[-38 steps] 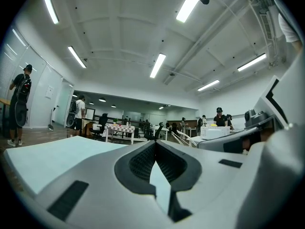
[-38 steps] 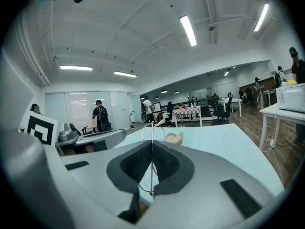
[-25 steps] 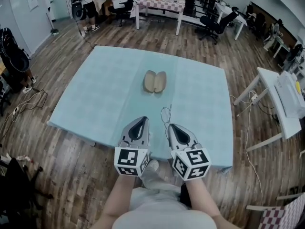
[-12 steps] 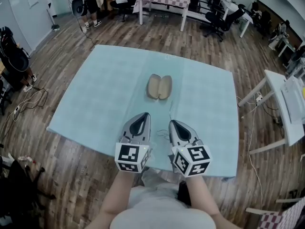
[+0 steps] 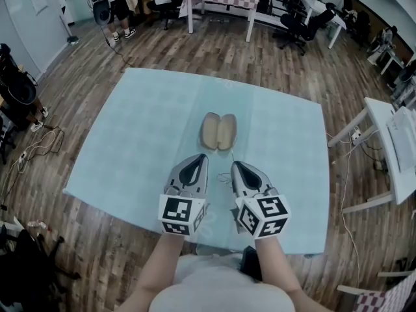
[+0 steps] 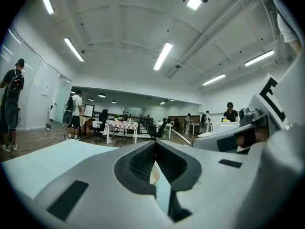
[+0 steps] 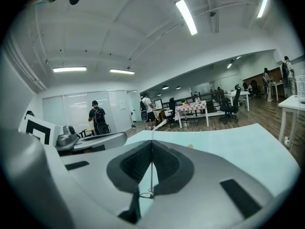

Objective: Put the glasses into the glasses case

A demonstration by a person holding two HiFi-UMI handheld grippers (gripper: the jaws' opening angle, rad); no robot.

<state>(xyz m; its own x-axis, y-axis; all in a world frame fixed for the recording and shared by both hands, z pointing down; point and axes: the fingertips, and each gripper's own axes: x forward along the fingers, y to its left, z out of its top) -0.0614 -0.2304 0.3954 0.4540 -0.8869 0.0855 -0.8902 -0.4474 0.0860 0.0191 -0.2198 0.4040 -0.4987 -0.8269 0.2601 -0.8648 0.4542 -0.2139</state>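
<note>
Now your right gripper has its jaws pressed together on a thin wire part of the glasses; in the right gripper view that wire runs straight up the seam between the pads, with a small joint at its lower end; in the head view the glasses show only as a faint loop in the gap between the two grippers, too fine to tell which way the lenses face. Your left gripper is closed too, tips meeting, with nothing between them; through the slit under its tips you can see a sliver of the beige glasses case.

Both grippers sit side by side over the near part of the pale blue table, pointing away from you; the case lies straight ahead, near their tips but apart from them; it is open, its two shells side by side, each running lengthwise away from you, roughly in line with the grippers. Neither hand is clearly nearer, though the right shell faces the loaded gripper.

I judge the step in hand to be the carry to the case, the placing not yet done; the coming move turns on bringing the glasses forward over a shell with their width laid along its length; so thin a pinch could let them swing or slip.
</note>
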